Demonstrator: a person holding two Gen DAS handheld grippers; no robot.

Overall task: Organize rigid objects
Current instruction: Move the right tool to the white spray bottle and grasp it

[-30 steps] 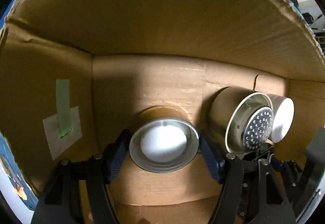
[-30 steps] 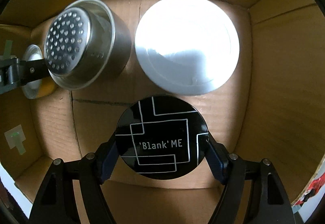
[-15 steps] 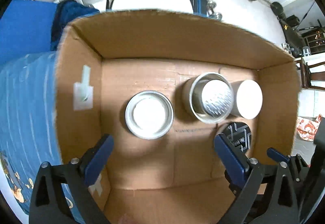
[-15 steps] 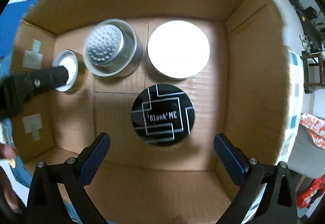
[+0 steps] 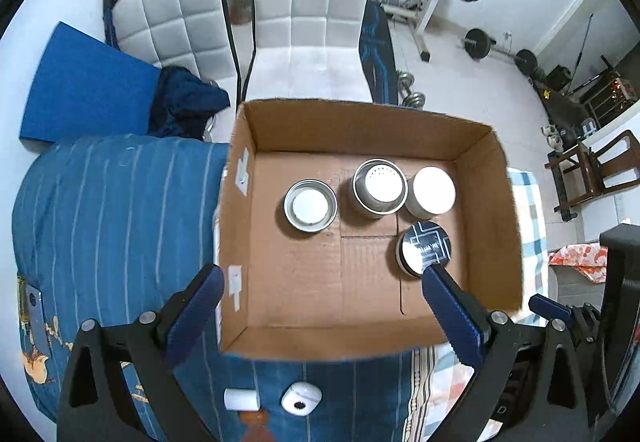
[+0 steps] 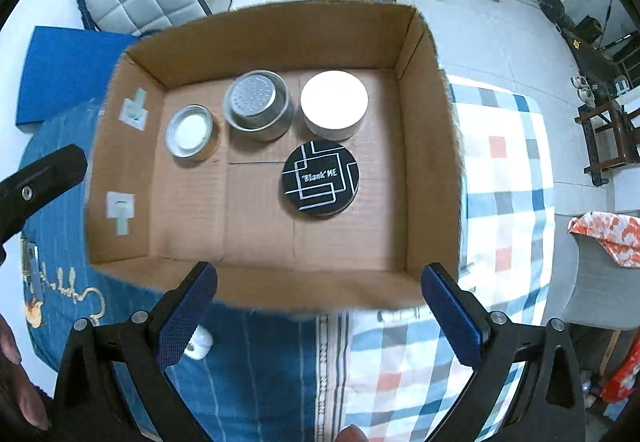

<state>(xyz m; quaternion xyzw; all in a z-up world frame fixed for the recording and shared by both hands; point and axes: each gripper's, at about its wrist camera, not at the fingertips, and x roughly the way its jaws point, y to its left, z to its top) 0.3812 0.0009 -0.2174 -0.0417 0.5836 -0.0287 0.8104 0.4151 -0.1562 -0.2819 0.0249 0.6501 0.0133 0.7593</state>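
Four round containers sat on the floor of the cardboard box (image 6: 428, 145), out ahead of both pairs of tongs. A small tin (image 6: 191, 130) with a white inside stood to the left, a steel cup with a perforated insert (image 6: 257, 105) just beside it, and a white-lidded jar (image 6: 334, 103) to the right of that, the three in a row along the far wall. The black tin marked "Blank ME" (image 6: 320, 177) lay nearer the tongs, in front of the white-lidded jar and close to it.

The right tongs (image 6: 319, 316) were spread wide, their blue pads at the box's near wall, holding nothing and touching nothing. The left tongs (image 5: 322, 316) were spread just as wide and empty too; in the left wrist view their right pad overlapped the edge of the black tin, though I could not tell whether it touched.

The box rested on a bed covered with a blue striped blanket (image 5: 120, 201). A small white earbud case (image 5: 301, 396) lay on the blanket below the left tongs. Beyond the box stood white quilted chairs (image 5: 312, 1) and a weight bench (image 5: 376, 53).
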